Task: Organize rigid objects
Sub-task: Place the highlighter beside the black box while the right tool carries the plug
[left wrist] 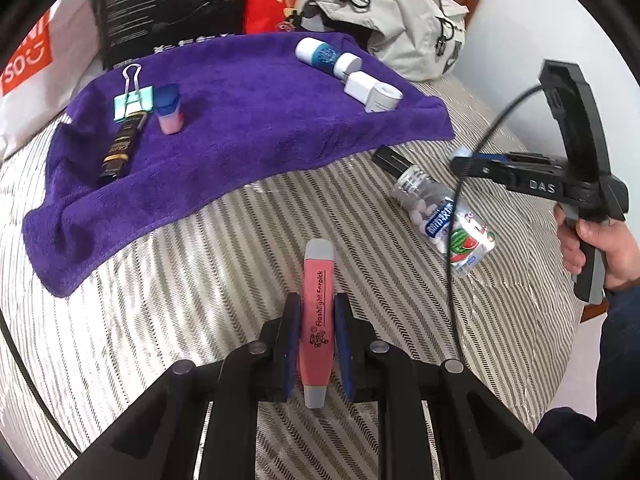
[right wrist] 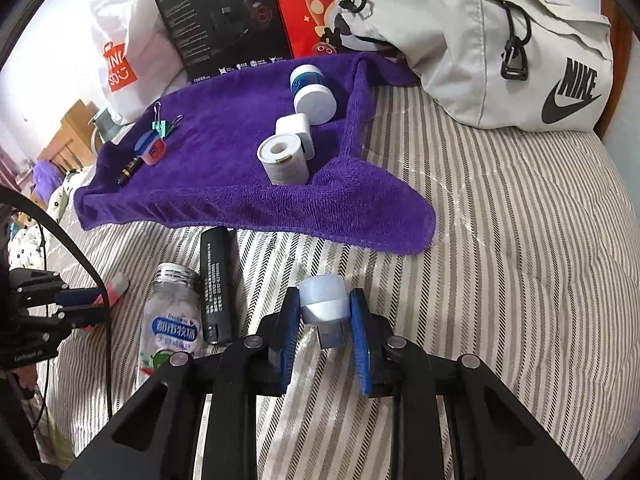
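Risk: left gripper (left wrist: 316,344) jaws pinch pink flashlight earpick (left wrist: 316,320) off-centre, right gripper (right wrist: 325,316) jaws clamp small USB light (right wrist: 323,298) shallowly; either may slip onto the bed (right wrist: 500,240).

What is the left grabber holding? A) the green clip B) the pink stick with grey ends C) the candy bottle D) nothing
B: the left gripper has its blue pads closed on the pink stick, while the candy bottle lies on the striped cover and the green clip sits on the purple towel.
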Tool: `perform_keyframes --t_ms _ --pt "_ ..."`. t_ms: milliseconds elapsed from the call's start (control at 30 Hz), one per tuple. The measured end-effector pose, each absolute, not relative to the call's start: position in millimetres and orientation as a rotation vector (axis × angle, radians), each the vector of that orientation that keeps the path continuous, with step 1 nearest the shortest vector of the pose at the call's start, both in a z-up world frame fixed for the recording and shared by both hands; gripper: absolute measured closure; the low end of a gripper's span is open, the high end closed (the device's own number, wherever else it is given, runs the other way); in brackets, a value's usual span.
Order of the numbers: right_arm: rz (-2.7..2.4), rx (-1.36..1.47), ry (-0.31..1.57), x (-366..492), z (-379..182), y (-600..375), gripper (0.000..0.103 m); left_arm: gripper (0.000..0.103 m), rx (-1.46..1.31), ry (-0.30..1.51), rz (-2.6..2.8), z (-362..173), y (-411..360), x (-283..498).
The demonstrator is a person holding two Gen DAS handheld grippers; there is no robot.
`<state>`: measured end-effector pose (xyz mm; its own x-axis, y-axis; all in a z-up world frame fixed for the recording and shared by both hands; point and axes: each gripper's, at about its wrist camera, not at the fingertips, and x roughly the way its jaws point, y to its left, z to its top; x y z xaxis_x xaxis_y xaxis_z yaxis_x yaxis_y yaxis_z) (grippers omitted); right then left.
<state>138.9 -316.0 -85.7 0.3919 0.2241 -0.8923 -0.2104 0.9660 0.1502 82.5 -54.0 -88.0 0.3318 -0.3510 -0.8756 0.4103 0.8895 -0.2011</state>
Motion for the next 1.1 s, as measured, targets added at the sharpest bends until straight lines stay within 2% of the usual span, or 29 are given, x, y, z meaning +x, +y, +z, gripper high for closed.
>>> perform_keyframes --t_ms 500,700,900,1100 --pt "0.370 0.009 1.099 140 -55 -305 0.078 0.087 0.007 1.086 -0.419 -66 -14 101" --pt "0.398 -0.009 1.100 139 -52 -297 0.078 0.087 0.075 1.141 -0.389 -91 -19 97" --pt "0.405 -0.025 1.113 138 -55 -294 0.078 0.086 0.219 1.098 -0.346 -90 -38 88" --pt "0.427 -0.036 1.111 137 -52 -287 0.078 0.087 0.195 1.136 -0.367 -83 -37 93"
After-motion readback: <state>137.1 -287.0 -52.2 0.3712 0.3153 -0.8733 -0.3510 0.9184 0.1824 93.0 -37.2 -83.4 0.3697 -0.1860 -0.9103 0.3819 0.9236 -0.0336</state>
